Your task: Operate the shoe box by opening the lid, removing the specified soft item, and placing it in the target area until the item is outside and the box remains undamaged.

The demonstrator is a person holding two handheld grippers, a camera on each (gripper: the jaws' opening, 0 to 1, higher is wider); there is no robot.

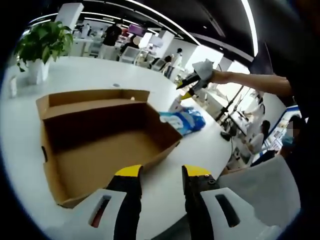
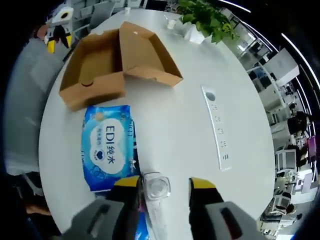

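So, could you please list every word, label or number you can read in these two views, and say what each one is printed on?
"EDI" followed by two Chinese characters, "纯水": on the front of the blue wipes pack, in the right gripper view.
Smaller print under that on the same pack: too small to read.
In the left gripper view the pack shows beside the cardboard box, its print too blurred to read.
The box itself carries no readable text.

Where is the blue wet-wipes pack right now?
In the right gripper view, the blue soft wet-wipes pack lies flat on the white round table, outside the open brown cardboard shoe box, beside its near wall.
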